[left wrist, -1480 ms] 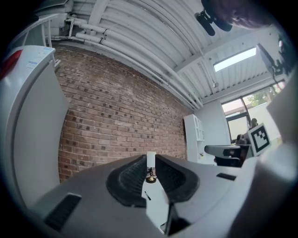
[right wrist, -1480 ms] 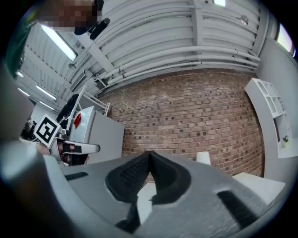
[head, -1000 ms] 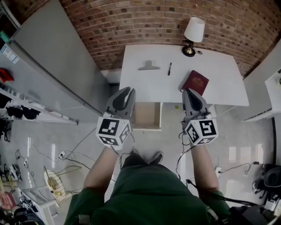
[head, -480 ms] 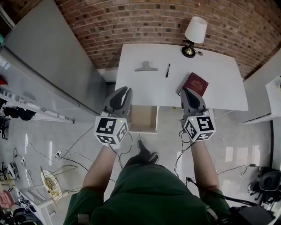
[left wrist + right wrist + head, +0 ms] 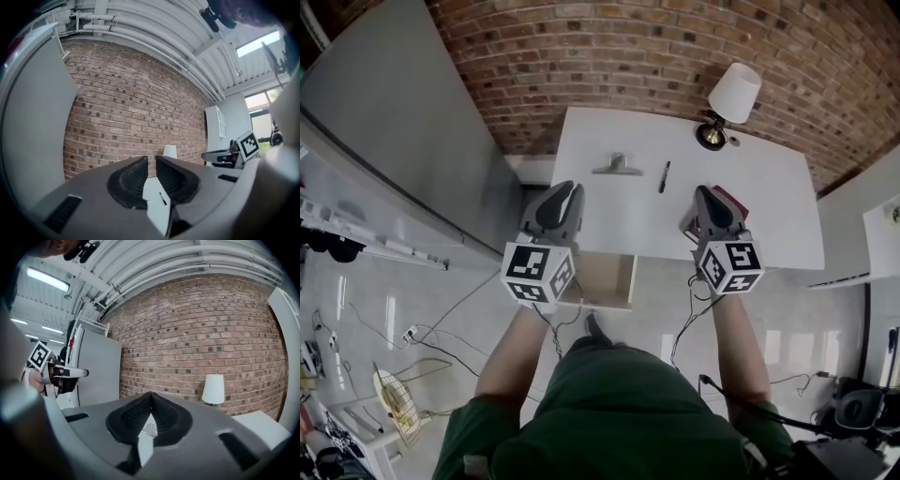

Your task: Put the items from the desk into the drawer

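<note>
A white desk (image 5: 750, 178) stands against the brick wall. On it lie a metal binder clip (image 5: 617, 166), a black pen (image 5: 664, 176) and a dark red book (image 5: 731, 201), partly hidden behind my right gripper (image 5: 704, 191). That gripper is shut and empty, its tips over the desk's front part beside the book. My left gripper (image 5: 566, 188) hovers at the desk's front left edge, jaws a narrow gap apart, nothing between them. The pen (image 5: 162, 198) shows through that gap. The clip (image 5: 149, 430) shows under the right gripper (image 5: 151, 394). An open wooden drawer (image 5: 605, 279) juts out below the desk.
A table lamp (image 5: 733, 96) stands at the desk's back right corner. A grey cabinet (image 5: 403, 141) flanks the desk on the left, a white shelf unit (image 5: 886, 220) on the right. Cables (image 5: 422, 328) trail across the floor.
Both grippers moved forward over the desk's front edge. The right one now covers part of the red book. The person stepped closer to the desk.
</note>
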A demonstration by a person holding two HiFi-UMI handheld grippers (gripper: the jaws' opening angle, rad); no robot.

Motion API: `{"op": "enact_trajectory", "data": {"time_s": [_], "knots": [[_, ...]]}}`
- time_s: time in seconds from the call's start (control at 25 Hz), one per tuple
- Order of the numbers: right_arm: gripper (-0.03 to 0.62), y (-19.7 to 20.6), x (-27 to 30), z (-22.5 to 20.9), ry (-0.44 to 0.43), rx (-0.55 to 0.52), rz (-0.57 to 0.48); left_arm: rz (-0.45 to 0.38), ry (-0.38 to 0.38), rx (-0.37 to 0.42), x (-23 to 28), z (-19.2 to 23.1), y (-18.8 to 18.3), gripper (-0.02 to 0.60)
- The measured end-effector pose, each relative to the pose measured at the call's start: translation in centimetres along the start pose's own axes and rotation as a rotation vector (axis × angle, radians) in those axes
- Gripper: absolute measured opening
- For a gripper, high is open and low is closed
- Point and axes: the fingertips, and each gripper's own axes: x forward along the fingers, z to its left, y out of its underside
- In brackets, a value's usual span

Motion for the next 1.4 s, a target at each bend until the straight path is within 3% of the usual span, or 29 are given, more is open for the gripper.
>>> {"op": "enact_trajectory", "data": {"time_s": [0.36, 0.92, 1.4], "knots": [[0.005, 2.9, 8.4, -0.5, -0.077, -0.036, 0.12, 0.038, -0.035, -0.027, 1.8, 5.1, 2.1, 0.051], [0.064, 16.4, 22.8, -1.9, -0.36, -0.057, 0.404, 0.176, -0.322, -0.066, 0.3, 7.6, 7.8, 0.051], [0.105, 25.8, 31.3, 0.2, -0.524, -0.154, 0.63, 0.207, -0.552, -0.081, -4.1, 8.0, 9.6, 0.051]]}}
